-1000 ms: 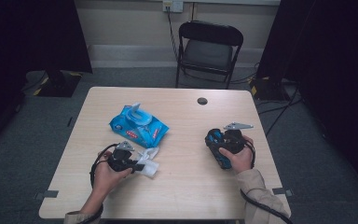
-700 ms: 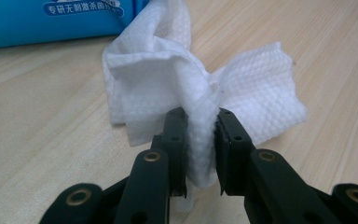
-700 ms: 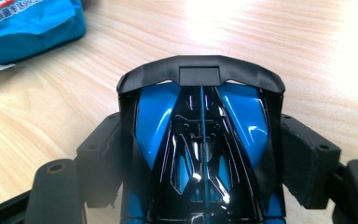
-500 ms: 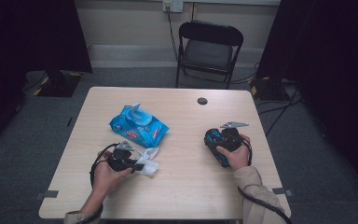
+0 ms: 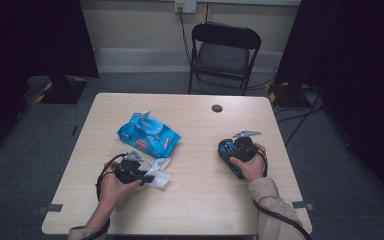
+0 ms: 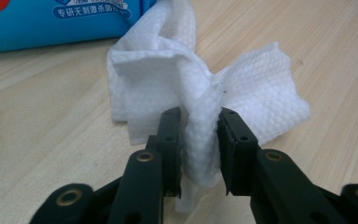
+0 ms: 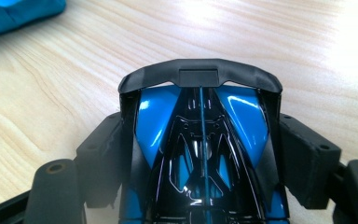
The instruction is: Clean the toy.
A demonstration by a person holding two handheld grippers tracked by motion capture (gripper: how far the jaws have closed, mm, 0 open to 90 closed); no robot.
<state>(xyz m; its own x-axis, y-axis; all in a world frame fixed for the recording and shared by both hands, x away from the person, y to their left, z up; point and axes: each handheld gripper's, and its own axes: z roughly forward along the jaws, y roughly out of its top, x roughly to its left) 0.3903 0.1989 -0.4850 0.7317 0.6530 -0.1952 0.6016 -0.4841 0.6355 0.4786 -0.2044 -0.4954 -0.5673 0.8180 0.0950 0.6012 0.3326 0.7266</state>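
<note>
A crumpled white wipe point(image 5: 160, 174) point(image 6: 168, 74) lies on the table just in front of a blue wipes pack point(image 5: 147, 134) point(image 6: 51, 18). My left gripper point(image 5: 147, 175) point(image 6: 200, 116) lies low at the wipe, with a standing fold of it between the pads. Its jaws have just been opening a little, and the fold still touches both pads. My right gripper point(image 5: 227, 150) point(image 7: 200, 126) is shut on a glossy blue and black toy car point(image 5: 230, 150) point(image 7: 200, 149), one jaw on each flank, the car's rear wing pointing away from the camera.
The wooden table point(image 5: 200, 200) has a small dark round hole cover point(image 5: 217, 108) near its far edge. A black folding chair point(image 5: 224, 50) stands behind the table. The wipes pack's lid stands flipped up. A corner of the pack point(image 7: 14, 14) lies ahead-left of the car.
The right hand with the car has crept very slightly up the table. The left hand stays at the wipe.
</note>
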